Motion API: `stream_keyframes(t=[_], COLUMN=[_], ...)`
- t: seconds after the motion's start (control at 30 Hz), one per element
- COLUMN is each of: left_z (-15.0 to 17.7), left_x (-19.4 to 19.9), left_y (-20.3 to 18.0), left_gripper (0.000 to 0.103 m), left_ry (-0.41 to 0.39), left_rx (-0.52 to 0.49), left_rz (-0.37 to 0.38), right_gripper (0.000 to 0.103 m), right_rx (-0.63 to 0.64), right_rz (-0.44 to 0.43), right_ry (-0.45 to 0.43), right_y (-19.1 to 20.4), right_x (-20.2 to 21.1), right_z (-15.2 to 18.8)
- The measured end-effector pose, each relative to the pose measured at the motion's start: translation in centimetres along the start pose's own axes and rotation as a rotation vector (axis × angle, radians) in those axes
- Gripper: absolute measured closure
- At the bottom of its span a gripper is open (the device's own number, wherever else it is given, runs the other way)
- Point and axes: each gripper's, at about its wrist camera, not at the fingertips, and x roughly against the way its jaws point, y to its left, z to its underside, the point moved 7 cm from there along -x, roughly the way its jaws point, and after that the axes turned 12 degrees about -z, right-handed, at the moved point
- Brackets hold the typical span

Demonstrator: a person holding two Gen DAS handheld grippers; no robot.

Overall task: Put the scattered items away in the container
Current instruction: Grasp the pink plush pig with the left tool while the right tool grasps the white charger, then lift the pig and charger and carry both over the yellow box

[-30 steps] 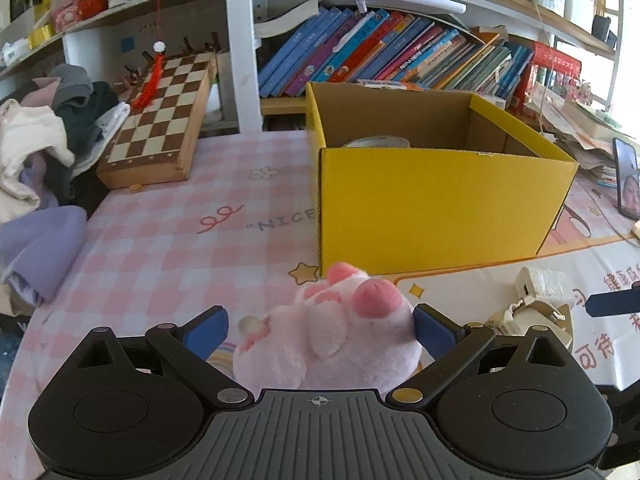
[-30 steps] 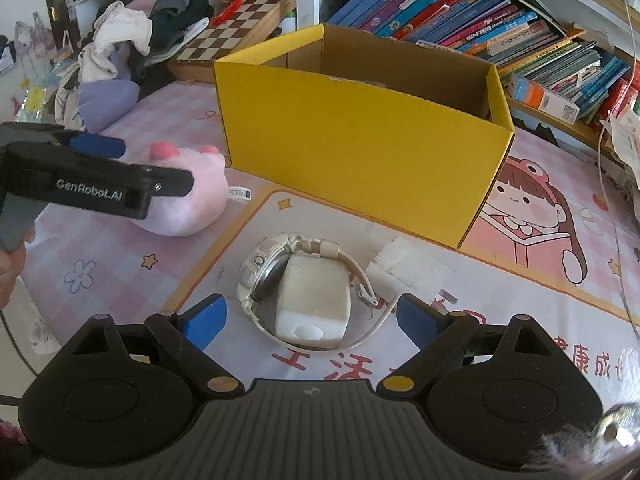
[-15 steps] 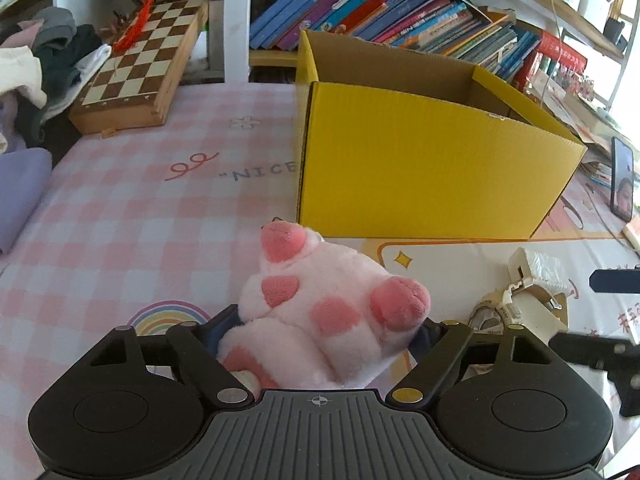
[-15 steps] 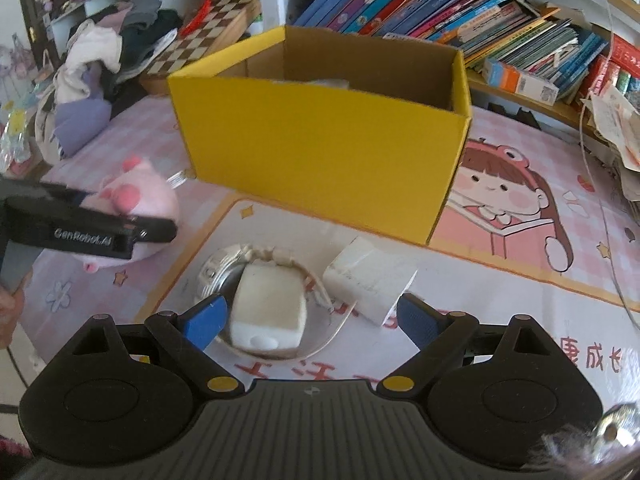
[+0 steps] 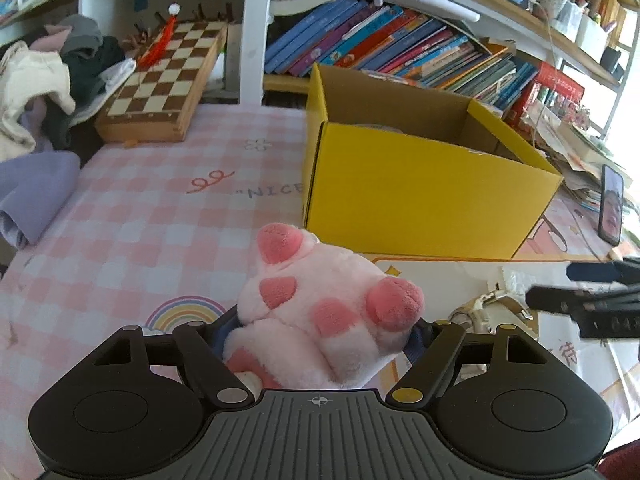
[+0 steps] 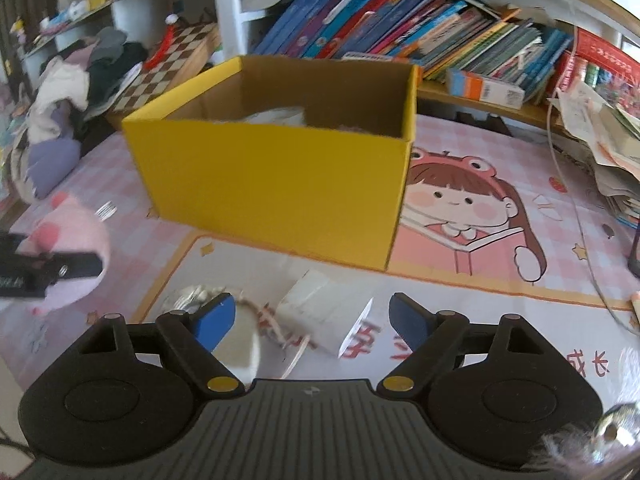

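Observation:
My left gripper is shut on a pink plush toy and holds it above the mat, in front of the open yellow cardboard box. The toy also shows at the left of the right wrist view. My right gripper is open, low over a white folded paper packet that lies between its blue fingers. A white watch on its white holder lies by the left finger, partly hidden. The box stands just behind, with pale items inside.
A chessboard box and a pile of clothes lie at the back left. Books fill the shelf behind the box. A phone and paper stacks sit on the right. The pink checked mat covers the table.
My left gripper closed on the plush toy and lifted it off the mat. My right gripper moved right and forward, from over the watch to around the paper packet.

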Motion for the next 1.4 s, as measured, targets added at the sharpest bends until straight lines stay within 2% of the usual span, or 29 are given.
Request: stream_keyframes(t=[0.13,0.27,0.77,0.83,1.4], left_z=[-0.3,-0.3,-0.2,-0.2,-0.2], left_x=[0.4,0.6,1.1,1.0,2.2], left_y=[-0.3,-0.4,-0.8,-1.0,-2.2], left_gripper=[0.025,0.025,0.025,0.025,0.025], left_ry=[-0.011,-0.011,-0.008,-0.008,-0.050], left_rx=[-0.009,-0.013,-0.028,-0.029,-0.051], left_rz=[-0.003,-0.013,-0.022,-0.017,0.048], right_gripper=[0.025,0.032,0.035,0.040,0.041], right_rx=[-0.019,-0.065,-0.122,-0.122,-0.116], right_rz=[0.023,0.041,-0.002,0.000,0.056], right_ry=[-0.002,0.038,0.141,0.142,0.103], right_y=[-0.8,-1.9,-2.5,-2.5,-3.2], right_x=[-0.7,-2.3,-4.8,-4.6,-1.4], right_z=[-0.8,-0.9,0.4,0.6,1.3])
